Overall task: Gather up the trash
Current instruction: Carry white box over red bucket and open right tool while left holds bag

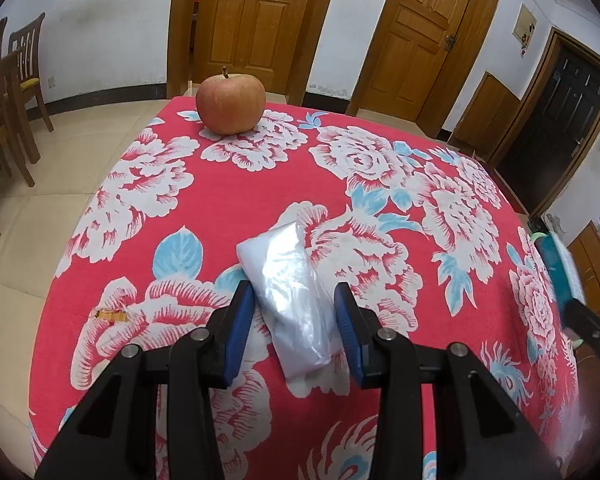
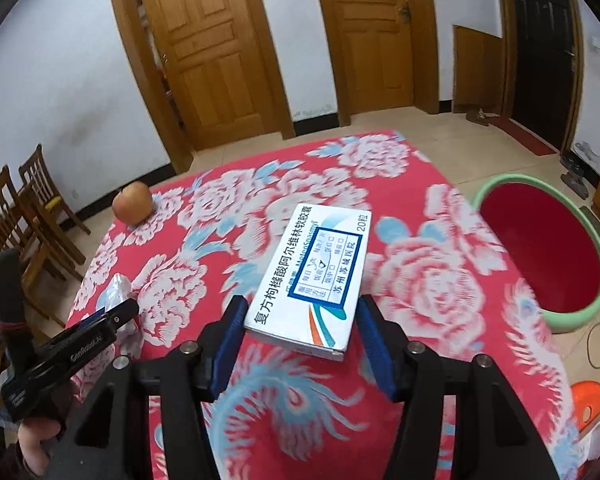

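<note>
A clear crumpled plastic bag (image 1: 288, 280) lies on the red floral tablecloth (image 1: 260, 184). My left gripper (image 1: 294, 292) is shut on it, one blue pad against each side. The right wrist view shows that same left gripper (image 2: 116, 314) low at the left, with the plastic bag (image 2: 116, 288) at its tip. A white and teal medicine box (image 2: 312, 276) with printed text sits between the pads of my right gripper (image 2: 302, 308). Both pads press its near end, and the box hangs just above the cloth.
An apple (image 1: 231, 104) stands near the table's far edge, also seen as the apple (image 2: 133, 208) at the far left corner. A green basin with a red inside (image 2: 540, 248) sits on the floor to the right. Wooden chairs (image 2: 28, 220) stand at the left, doors behind.
</note>
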The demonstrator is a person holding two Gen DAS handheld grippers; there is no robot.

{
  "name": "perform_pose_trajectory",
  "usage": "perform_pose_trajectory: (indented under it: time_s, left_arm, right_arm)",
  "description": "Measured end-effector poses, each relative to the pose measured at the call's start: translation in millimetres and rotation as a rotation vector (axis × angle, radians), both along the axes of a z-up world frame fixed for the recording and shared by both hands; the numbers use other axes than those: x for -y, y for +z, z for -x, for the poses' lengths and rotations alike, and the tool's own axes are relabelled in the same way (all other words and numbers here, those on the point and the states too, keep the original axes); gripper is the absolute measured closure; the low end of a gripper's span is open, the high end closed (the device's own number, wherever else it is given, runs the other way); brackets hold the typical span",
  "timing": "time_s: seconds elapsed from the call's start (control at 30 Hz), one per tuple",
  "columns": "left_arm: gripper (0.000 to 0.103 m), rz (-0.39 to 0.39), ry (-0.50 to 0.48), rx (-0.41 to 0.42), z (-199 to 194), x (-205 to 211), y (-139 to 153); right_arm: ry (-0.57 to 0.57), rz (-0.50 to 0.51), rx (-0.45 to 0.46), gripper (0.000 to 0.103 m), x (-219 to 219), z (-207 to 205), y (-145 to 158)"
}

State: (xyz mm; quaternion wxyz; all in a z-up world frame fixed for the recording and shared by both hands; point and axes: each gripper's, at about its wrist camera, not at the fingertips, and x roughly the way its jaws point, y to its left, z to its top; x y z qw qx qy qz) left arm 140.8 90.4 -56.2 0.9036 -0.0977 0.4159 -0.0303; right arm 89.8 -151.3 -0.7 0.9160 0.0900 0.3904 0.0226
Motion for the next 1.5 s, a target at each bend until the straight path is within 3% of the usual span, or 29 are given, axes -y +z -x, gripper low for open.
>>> perform_pose_trajectory:
  time_s: [0.6, 1.0, 1.5]
  left_arm:
    - [0.061, 0.044, -0.166, 0.016, 10.4, 61.6, 40.1]
    - [0.061, -0.013, -0.309, 0.030, -4.3, 145.3, 59.8]
    - [0.061, -0.068, -0.512, 0.024, -23.0, 262.2, 59.4]
  right_arm:
    - [-0.243, -0.084, 0.078, 0.044, 122.8, 51.3, 17.9]
    - [-0.374, -0.155, 0.065, 0.044, 199.8, 51.9, -0.2]
    - [-0.480, -0.246, 0.053, 0.043, 265.6, 35.9, -28.2]
